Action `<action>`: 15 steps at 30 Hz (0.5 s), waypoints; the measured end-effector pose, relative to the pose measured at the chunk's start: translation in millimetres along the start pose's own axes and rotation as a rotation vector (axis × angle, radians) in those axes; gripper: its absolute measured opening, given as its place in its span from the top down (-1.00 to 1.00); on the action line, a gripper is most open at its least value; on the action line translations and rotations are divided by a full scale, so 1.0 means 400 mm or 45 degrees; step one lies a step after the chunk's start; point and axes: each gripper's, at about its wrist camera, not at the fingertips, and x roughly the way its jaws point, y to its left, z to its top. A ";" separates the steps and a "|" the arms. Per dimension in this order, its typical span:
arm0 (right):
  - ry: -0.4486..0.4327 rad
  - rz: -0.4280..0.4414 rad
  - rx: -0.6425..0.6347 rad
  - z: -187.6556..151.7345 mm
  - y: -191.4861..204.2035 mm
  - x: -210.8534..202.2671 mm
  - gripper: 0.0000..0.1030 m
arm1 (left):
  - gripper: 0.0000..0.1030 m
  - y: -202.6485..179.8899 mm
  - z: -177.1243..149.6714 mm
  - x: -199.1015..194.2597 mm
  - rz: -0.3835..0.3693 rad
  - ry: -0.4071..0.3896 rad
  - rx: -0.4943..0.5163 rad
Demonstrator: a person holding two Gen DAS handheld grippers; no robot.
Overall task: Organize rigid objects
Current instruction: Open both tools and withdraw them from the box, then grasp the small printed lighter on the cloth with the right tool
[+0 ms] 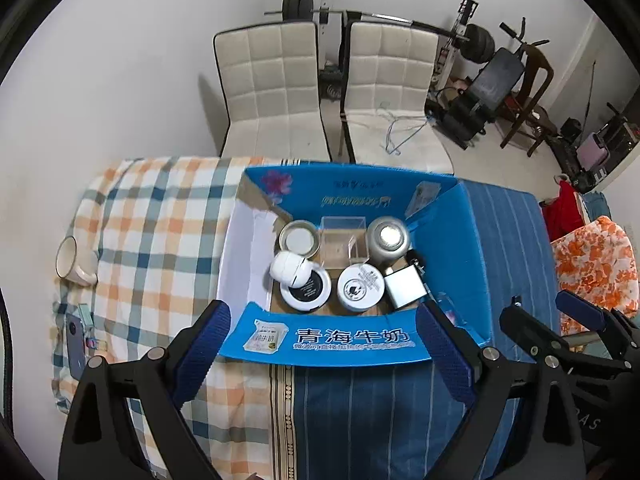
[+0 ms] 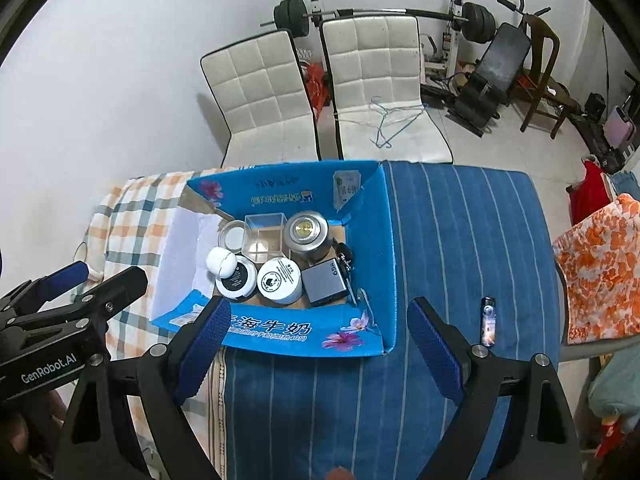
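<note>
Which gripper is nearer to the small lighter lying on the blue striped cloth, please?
Right. The right gripper hangs open just left of the lighter, outside the blue box. The left gripper is further left, past the box.

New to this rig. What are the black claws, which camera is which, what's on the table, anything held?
No robot arm: a person holds two hand grippers, each with a fisheye camera looking along its fingers. One picture is from the left gripper, the other from the right gripper. Both are open and hold nothing. On the cloth-covered table sits a blue carton containing jars, a clear plastic box, a silver canister and a grey charger. Outside it lie a small vial, a white cup and a phone.
</note>
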 end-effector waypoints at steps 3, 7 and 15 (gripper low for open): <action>-0.020 -0.002 0.011 -0.005 -0.025 -0.023 -0.79 | -0.84 -0.011 0.000 -0.022 -0.011 -0.024 -0.001; -0.017 -0.037 0.097 -0.021 -0.115 -0.012 -0.79 | -0.84 -0.041 0.000 -0.029 -0.033 -0.032 0.009; 0.094 -0.257 0.371 -0.086 -0.431 0.136 -0.79 | -0.85 -0.132 -0.002 0.066 -0.091 -0.020 -0.012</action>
